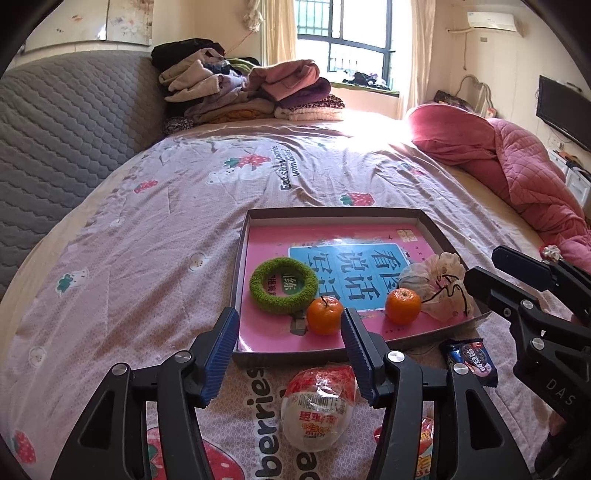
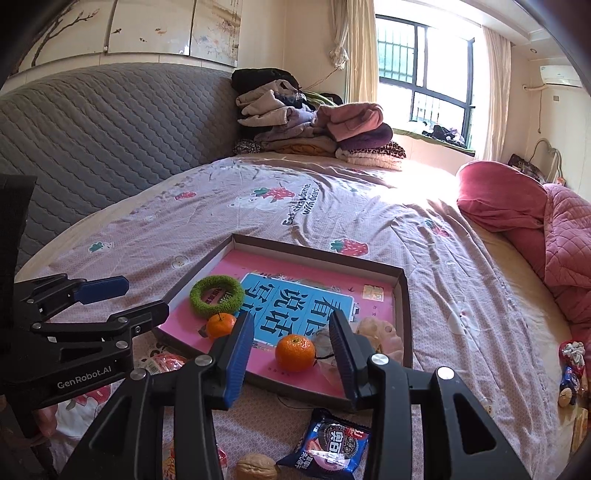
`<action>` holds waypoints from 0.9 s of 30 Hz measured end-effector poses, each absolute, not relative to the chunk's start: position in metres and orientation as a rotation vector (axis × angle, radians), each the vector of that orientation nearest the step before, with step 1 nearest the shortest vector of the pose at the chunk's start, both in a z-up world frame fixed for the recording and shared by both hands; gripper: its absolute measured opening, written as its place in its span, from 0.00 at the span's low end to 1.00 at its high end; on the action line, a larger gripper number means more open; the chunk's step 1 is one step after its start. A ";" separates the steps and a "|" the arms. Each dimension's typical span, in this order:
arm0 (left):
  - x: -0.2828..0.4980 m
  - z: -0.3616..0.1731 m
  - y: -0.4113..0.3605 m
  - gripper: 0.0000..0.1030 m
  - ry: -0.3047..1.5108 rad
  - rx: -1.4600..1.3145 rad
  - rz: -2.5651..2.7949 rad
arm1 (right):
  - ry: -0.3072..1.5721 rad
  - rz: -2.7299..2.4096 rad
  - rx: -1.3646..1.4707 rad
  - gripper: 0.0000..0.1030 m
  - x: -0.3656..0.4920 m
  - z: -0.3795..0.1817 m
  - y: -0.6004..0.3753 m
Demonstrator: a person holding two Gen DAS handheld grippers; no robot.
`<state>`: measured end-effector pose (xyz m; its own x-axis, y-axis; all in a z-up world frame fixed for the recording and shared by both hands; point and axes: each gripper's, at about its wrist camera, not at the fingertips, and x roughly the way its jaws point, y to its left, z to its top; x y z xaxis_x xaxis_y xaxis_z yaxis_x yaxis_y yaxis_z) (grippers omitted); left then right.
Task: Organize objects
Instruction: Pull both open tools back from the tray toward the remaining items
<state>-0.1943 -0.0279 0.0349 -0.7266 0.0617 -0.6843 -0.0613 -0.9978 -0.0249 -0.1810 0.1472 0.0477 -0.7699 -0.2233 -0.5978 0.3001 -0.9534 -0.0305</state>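
on strawberry-print bed (image 1: 177,229): shallow tray (image 1: 242,236) (window (image 1: 343,33) behind).

Shallow cardboard tray (image 1: 243,236) on bed, pink book flat inside. In tray: green fuzzy ring (image 1: 283,286) at 9 o'clock, 2 mandarins (image 1: 325,315) (image 1: 403,305) near front edge, drawstring pouch (image 1: 439,291) at 3. Outside, 6 o'clock: wrapped bun (image 1: 318,408), cookie pkt (image 1: 472,360), walnut (image 2: 257,467).

I am seeing open lilac strawberry-print bedspread (image 1: 147,229) lying left of the shallow brown cardboard tray (image 1: 242,240); a pile of folded clothes (image 1: 251,92) is blocking the far side.
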 end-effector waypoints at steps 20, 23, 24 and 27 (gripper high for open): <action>-0.164 0.050 -0.022 0.58 0.005 -1.077 2.864 | 0.119 -2.732 0.834 0.42 -0.160 0.067 0.162; -0.158 0.052 -0.022 0.58 -0.002 -1.070 2.874 | 0.121 -2.729 0.822 0.42 -0.157 0.070 0.161; -0.156 0.052 -0.021 0.58 -0.003 -1.069 2.882 | 0.124 -2.730 0.817 0.42 -0.156 0.071 0.161; -0.149 0.053 -0.020 0.58 -0.018 -1.060 2.890 | 0.128 -2.738 0.802 0.42 -0.151 0.073 0.163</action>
